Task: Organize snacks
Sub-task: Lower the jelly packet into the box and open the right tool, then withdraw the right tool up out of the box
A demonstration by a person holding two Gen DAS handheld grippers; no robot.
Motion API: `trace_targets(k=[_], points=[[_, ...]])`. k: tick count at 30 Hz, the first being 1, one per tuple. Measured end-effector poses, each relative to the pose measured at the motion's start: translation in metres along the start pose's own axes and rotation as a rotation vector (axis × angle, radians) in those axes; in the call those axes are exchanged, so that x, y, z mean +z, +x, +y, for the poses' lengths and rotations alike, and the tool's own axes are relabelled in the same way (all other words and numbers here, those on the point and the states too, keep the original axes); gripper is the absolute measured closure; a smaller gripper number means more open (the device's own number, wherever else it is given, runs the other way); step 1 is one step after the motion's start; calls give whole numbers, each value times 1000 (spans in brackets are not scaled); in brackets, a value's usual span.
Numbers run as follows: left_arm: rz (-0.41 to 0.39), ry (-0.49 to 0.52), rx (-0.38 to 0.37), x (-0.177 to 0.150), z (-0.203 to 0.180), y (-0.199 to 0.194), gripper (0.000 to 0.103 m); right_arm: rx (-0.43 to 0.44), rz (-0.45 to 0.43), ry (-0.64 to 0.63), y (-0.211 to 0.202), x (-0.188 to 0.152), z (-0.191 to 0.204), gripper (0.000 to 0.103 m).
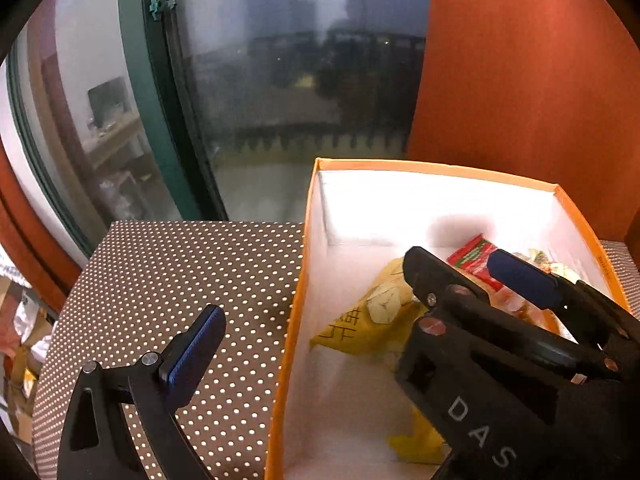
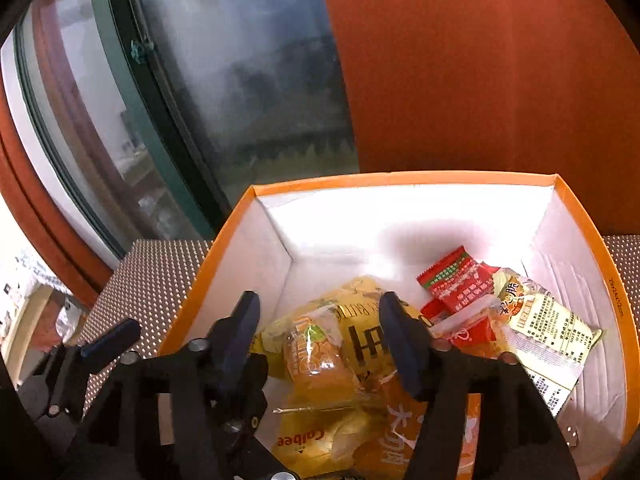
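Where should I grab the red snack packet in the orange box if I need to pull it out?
Take the red packet by its crimped top edge, coming straight down from above with the right gripper, whose jaws are open. That end tilts up against the back of the orange box, free of the cream packet that overlaps its lower end. A side approach is likely blocked by the box walls.

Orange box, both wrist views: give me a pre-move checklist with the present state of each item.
1. Right hand-held gripper open, holding nothing: ok.
2. Left hand-held gripper open, one finger outside the orange box, over the dotted surface: ok.
3. Yellow chip bag lies inside the box: ok.
4. Red packets and cream packet inside, at the right: ok.
5. Snacks left outside the box: cannot tell.
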State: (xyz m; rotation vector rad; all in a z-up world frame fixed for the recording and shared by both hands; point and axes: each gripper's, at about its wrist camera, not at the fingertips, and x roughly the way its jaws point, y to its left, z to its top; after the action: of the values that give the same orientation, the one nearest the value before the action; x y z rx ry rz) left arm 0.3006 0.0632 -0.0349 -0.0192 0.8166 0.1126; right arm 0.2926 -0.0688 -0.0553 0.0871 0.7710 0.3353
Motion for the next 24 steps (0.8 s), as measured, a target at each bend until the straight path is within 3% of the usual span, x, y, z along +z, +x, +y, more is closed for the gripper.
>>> trace_targets(k=[2, 8, 15, 24], points=[[-2, 3, -6, -1, -1, -5, 4, -9, -8, -3, -5, 0, 1, 27], [-18, 24, -35, -2, -9, -17, 4, -19, -24, 2, -17, -1, -5, 13], [-85, 63, -62, -9, -27, -53, 4, -51, -67, -11, -55, -7, -14, 10], [-232, 103, -79, -28, -53, -118, 4, -102, -157, -33, -124, -20, -19, 10]])
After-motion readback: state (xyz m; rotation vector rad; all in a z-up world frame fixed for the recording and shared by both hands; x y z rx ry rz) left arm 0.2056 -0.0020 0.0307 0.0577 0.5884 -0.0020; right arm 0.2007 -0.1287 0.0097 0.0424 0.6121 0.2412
